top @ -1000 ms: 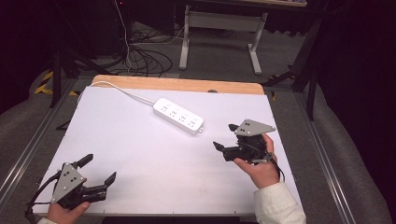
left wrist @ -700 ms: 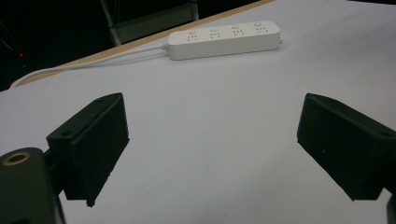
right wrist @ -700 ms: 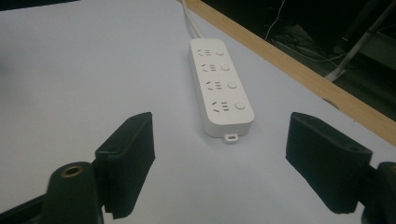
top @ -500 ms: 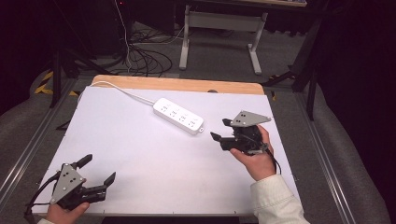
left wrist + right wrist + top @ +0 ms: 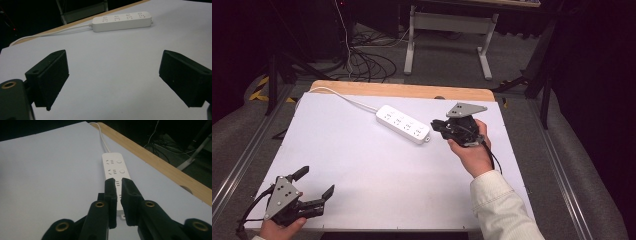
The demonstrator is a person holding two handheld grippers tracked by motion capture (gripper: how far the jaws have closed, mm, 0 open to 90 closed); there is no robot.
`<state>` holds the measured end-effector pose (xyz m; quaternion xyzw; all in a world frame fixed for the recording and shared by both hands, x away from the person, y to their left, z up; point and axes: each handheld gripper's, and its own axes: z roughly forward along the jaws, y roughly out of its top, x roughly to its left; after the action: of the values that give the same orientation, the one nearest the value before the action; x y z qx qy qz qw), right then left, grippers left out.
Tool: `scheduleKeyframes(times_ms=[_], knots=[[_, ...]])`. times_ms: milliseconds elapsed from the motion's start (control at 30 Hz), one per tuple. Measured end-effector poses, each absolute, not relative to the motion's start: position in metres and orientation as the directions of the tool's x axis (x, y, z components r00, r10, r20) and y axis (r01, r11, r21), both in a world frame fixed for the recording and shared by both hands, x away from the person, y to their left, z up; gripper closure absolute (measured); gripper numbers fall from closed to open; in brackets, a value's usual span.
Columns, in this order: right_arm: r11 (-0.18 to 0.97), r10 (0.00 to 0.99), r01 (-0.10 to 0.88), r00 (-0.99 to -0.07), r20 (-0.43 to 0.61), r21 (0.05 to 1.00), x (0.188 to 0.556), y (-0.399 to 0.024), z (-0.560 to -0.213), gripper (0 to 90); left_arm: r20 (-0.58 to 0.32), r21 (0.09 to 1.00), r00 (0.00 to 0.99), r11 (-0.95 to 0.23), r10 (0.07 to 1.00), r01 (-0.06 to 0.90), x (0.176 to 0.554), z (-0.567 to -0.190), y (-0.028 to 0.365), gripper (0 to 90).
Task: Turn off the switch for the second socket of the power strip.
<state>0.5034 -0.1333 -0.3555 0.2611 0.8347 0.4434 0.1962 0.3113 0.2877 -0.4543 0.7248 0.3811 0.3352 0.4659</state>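
Lying aslant at the table's far middle, white power strip (image 5: 404,124), cord trailing far-left | right gripper (image 5: 438,127) just beside its near-right end, jaws nearly pressed together, holding nothing, aimed along its length | left gripper (image 5: 316,186) spread wide, well apart at the near-left corner.

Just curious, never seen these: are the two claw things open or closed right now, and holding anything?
Left gripper: open wide, holding nothing.
Right gripper: nearly closed, holding nothing, above the power strip.
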Motion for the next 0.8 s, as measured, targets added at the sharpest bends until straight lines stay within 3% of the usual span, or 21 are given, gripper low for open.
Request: scheduleKeyframes(times_ms=[133, 800], knots=[[0.482, 0.603, 0.264, -0.791, -0.098, 0.836, 0.51, -0.125, -0.355, 90.0, 0.131, 0.931, 0.487, -0.276, 0.863, 0.239, 0.312, -0.454, 0.288, 9.6], [0.505, 0.584, 0.289, -0.809, -0.075, 0.813, 0.564, -0.067, -0.363, 90.0, 0.128, 0.932, 0.495, -0.275, 0.86, 0.236, 0.315, -0.454, 0.289, 9.6]])
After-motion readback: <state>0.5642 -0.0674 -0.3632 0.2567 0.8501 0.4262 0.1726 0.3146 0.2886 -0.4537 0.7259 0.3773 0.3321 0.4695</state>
